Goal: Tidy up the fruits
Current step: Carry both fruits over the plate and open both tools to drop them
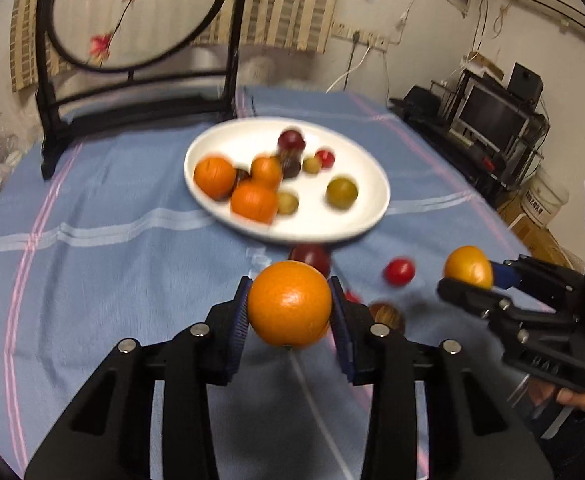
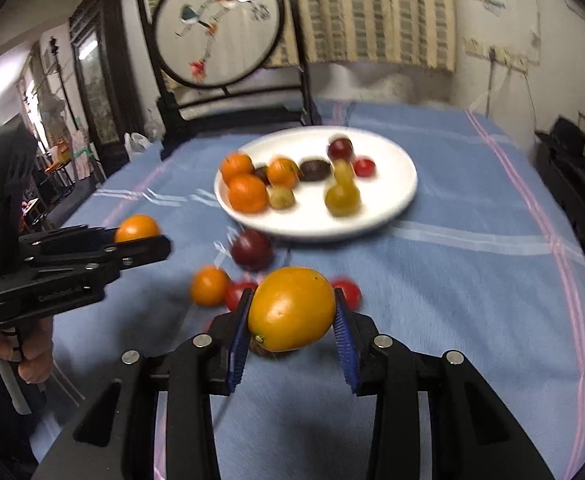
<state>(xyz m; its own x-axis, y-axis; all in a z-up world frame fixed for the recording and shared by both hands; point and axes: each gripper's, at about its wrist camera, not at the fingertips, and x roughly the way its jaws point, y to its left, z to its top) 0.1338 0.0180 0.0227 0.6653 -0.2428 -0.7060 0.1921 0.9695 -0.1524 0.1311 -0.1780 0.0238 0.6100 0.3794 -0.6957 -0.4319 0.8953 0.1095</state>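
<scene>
Left gripper [image 1: 290, 306] clamps a firm, round orange [image 1: 289, 304] across its middle, right gripper [image 2: 292, 314] likewise a smooth, likely slippery yellow-orange fruit [image 2: 291, 314], the white plate [image 1: 356, 226] at twelve o'clock.

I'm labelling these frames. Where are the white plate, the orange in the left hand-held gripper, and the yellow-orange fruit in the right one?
white plate [image 1: 356, 220]: left wrist view, bare near rim.
orange [image 1: 289, 304]: left wrist view, front face.
yellow-orange fruit [image 2: 291, 314]: right wrist view, front face.
</scene>
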